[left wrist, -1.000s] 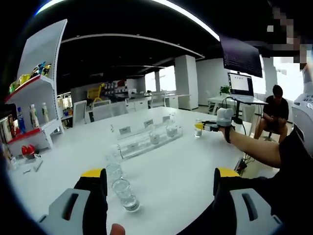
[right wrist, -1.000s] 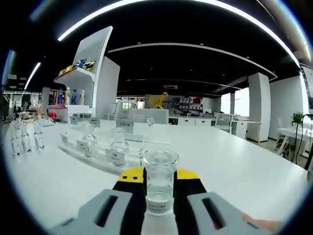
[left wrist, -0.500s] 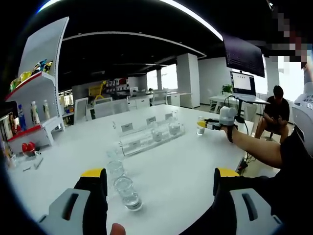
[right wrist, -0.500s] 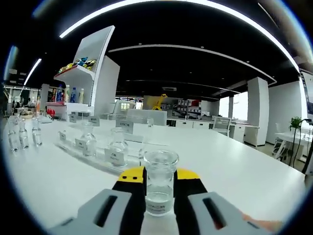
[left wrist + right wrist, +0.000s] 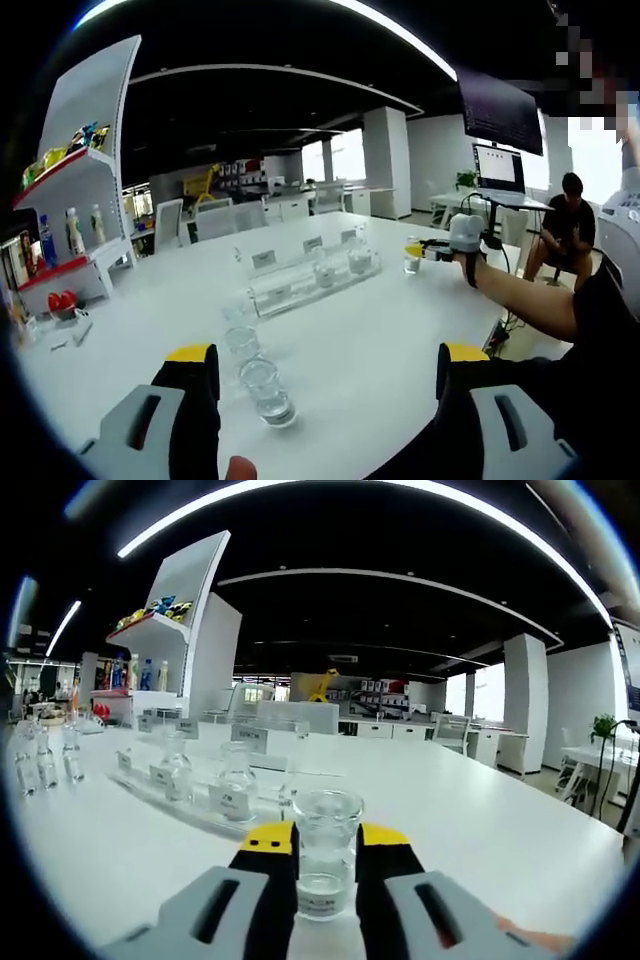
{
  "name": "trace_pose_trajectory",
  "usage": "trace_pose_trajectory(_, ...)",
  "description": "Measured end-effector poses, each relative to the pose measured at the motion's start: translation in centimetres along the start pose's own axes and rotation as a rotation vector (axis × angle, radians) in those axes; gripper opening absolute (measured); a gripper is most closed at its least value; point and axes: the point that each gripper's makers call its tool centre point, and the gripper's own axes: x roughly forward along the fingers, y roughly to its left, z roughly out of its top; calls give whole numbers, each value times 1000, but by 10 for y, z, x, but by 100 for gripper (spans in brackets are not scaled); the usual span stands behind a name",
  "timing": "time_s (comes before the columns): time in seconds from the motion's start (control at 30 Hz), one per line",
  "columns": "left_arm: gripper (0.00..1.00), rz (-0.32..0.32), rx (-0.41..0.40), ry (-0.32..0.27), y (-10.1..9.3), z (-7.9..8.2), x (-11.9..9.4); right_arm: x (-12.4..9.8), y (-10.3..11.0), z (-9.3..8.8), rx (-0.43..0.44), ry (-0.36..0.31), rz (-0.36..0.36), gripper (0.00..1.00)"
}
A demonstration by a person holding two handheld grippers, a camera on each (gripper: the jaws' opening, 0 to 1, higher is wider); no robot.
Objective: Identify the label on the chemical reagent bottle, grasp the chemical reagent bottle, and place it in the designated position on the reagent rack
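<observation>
Left gripper view: the left tongs [image 5: 318,372] stand wide apart over the white counter [image 5: 390,340], gripping nothing. Between the yellow-tipped jaws, nearer the left one, a short row of clear glass bottles [image 5: 268,388] stands on the counter. Beyond them lies the clear reagent rack [image 5: 300,280] with small white label cards and two bottles seated in it. Farther right, a person's outstretched arm [image 5: 520,305] carries the right tongs [image 5: 420,252], closed around a clear reagent bottle [image 5: 412,260] just off the rack's right end.

Right gripper view: three spare bottles [image 5: 45,760] stand at far left, then the rack [image 5: 195,785] with its two seated bottles; their labels are too small to read. At centre, the right tongs [image 5: 326,855] are clamped on the reagent bottle [image 5: 326,850], which is upright and holds what appears to be a little clear liquid.
</observation>
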Motion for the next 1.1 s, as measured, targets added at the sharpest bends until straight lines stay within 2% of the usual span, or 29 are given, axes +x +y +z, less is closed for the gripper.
trace_pose_trajectory(0.1, 89, 6, 2, 3, 2, 1, 0, -4, -2, 4, -28, -10, -28, 18)
trace_pose_trajectory(0.17, 89, 8, 10, 6, 1, 2, -1, -8, -2, 12, -45, -46, -40, 18)
trace_pose_trajectory(0.27, 89, 4, 8, -4, -1, 4, -4, -7, 5, 20, -30, -70, -17, 18)
trace_pose_trajectory(0.5, 89, 13, 4, -2, 1, 2, -8, -13, 9, 20, -7, -62, 7, 18)
trace_pose_trajectory(0.67, 89, 18, 6, -6, 2, 3, -10, -20, 8, 22, 79, -64, 28, 18)
trace_pose_trajectory(0.8, 89, 27, 11, 3, 3, 3, -11, -24, 7, 26, 107, -71, 33, 17)
trace_pose_trajectory(1.1, 89, 41, 18, 6, 4, 6, -12, -36, 19, 42, 88, -96, 65, 17)
